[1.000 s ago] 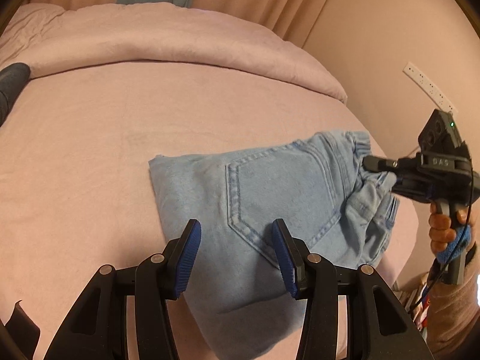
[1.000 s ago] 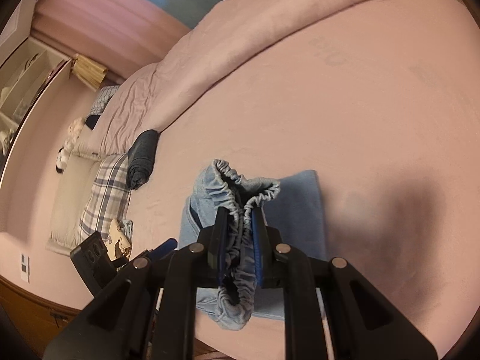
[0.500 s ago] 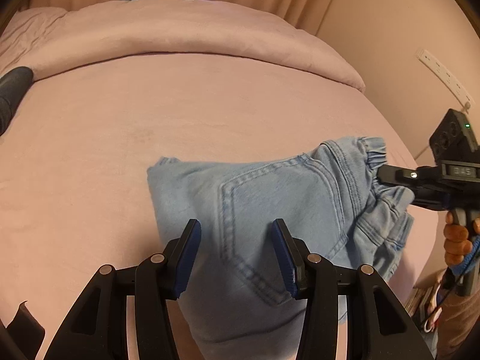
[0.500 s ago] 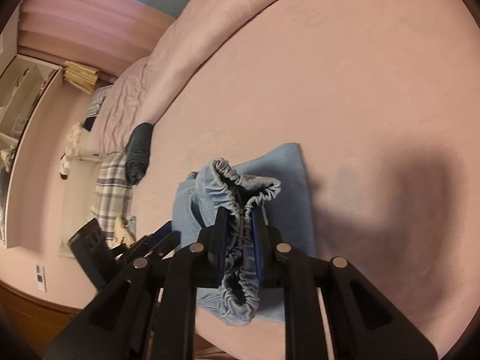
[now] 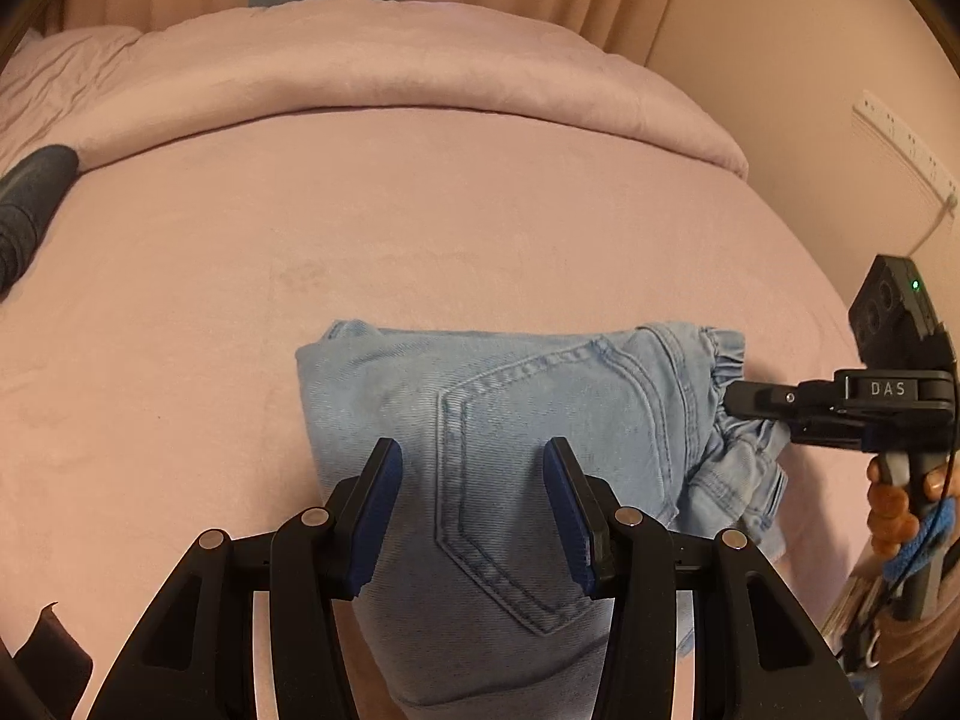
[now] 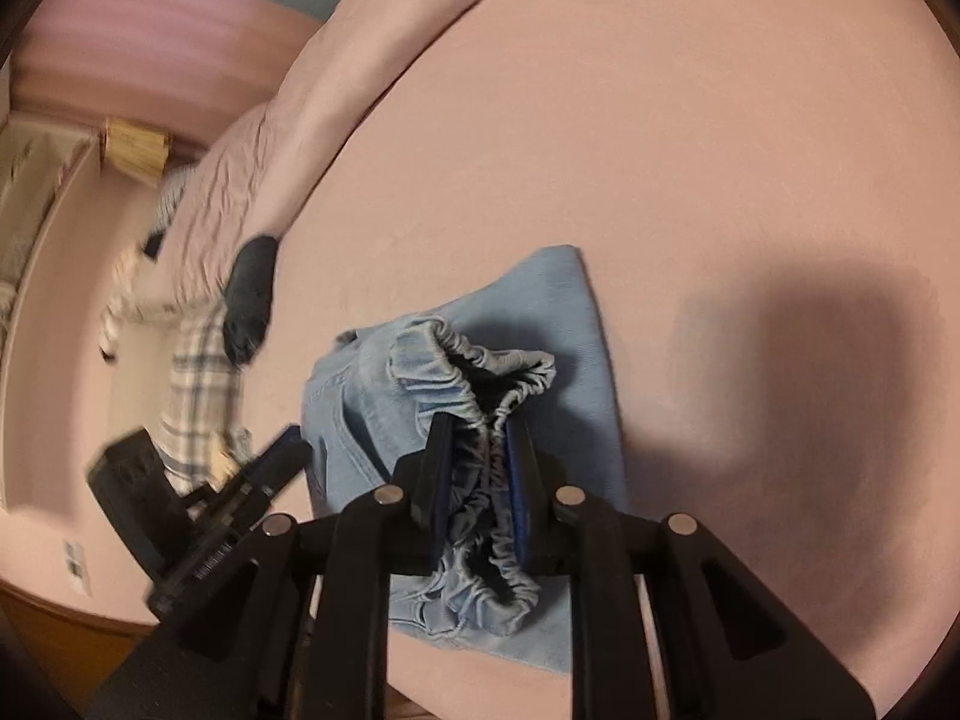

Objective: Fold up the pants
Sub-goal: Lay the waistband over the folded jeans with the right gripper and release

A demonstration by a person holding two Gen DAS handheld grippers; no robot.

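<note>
**A:** Start with the biggest thing. Where do the pants lie?

**B:** On the pink bed [image 5: 480,228], near its front right corner. The light blue denim pants [image 5: 510,408] are folded into a compact bundle, back pocket up, with the elastic waistband [image 6: 474,360] bunched at the right end. A folded pink duvet [image 5: 390,72] runs along the far side, and a dark rolled garment [image 5: 30,198] sits at the far left edge.

**A:** And the tongs?

**B:** The left gripper [image 5: 474,498] hovers just above the near part of the bundle, released, its blue pads apart with nothing pinched. The right gripper [image 6: 477,480] has the gathered waistband between its pads, and the jaws are opening; cloth still fills the gap and looks lightly pressed, so I'd call it a loosening grasp.

**A:** How will the denim behave?

**B:** My guess: soft and limp but with some body, fairly light, not slippery or fragile. Stacked layers may slide or spring open once let go. The thick waistband seam or the folded edge looks the surest place to take hold, catching all layers together.

**A:** Any writing?

**B:** "DAS" in pale letters on the right gripper's body, seen from the left wrist camera. Nothing legible on the pants.
</note>
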